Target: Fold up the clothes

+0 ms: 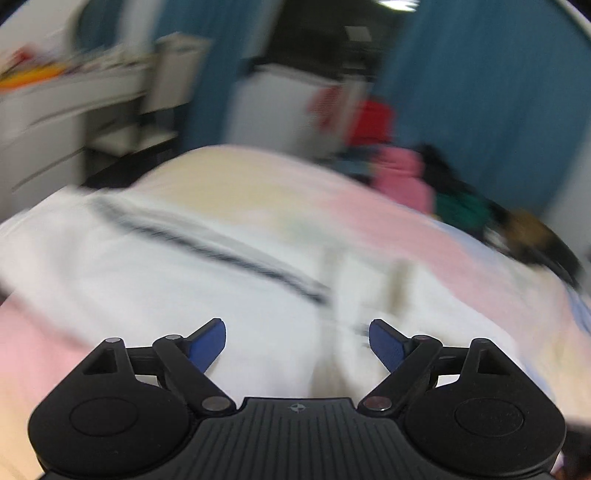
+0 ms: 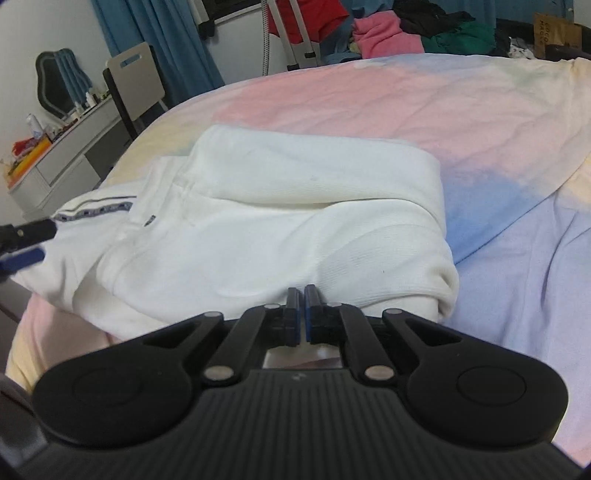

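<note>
A white garment [image 2: 277, 206] lies folded into a thick stack on the pastel bed sheet [image 2: 406, 110]; a dark patterned stripe [image 2: 96, 210] runs along its left part. My right gripper [image 2: 301, 293] is shut, its tips at the near edge of the stack; I cannot tell whether fabric is pinched. The left gripper [image 2: 44, 240] shows at the left edge of the right wrist view, beside the striped end. The left wrist view is blurred: the left gripper [image 1: 295, 326] is open above the white garment [image 1: 184, 295], with nothing between its blue pads [image 1: 208, 345].
A heap of clothes lies at the bed's far edge: pink [image 2: 384, 35], green [image 2: 461, 37] and red [image 2: 310, 18]. A chair [image 2: 136, 81] and a cluttered white dresser [image 2: 62, 155] stand left of the bed, with blue curtains [image 2: 177, 44] behind.
</note>
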`<state>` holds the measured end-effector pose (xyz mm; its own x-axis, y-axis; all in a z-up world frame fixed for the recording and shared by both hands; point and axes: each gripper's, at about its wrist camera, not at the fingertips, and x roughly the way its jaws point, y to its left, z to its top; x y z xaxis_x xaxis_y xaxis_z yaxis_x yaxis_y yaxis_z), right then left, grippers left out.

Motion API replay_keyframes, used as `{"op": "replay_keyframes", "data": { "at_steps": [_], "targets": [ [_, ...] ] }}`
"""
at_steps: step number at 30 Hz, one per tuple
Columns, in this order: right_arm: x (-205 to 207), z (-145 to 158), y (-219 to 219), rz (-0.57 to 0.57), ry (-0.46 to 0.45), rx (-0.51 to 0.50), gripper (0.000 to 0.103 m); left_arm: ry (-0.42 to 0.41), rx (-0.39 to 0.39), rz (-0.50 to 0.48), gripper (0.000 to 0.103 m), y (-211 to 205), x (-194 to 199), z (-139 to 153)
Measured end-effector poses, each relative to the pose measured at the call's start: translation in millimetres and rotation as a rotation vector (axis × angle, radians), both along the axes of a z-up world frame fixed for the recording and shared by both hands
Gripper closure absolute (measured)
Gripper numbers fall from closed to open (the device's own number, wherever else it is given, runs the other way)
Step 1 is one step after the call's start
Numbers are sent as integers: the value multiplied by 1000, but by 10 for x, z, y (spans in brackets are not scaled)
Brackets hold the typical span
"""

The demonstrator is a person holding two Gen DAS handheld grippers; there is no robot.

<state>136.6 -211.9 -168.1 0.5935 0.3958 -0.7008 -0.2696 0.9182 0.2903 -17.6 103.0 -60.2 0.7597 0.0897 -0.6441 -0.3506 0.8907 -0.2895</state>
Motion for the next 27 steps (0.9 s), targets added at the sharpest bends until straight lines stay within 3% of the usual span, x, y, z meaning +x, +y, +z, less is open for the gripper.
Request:
{"op": "replay_keyframes", "data": {
  "at_steps": [6,15,20,23,27],
  "targets": [
    [22,19,-41,-19,-2,18,99,89,-125,228,16,540,-83,-191],
    [35,29,27,-40,-21,2,99,83,-286,395,16,950,59,-451],
    [31,22,25,-44,-23,1,99,43,-365,472,16,1171,-244,-387],
    [26,20,22,-49,-23,4,99,72,-397,478,16,1250,-384,-362],
    [25,22,46,-53,-31,-2,98,135,-454,567,16,1563,-514,-497]
  ]
}}
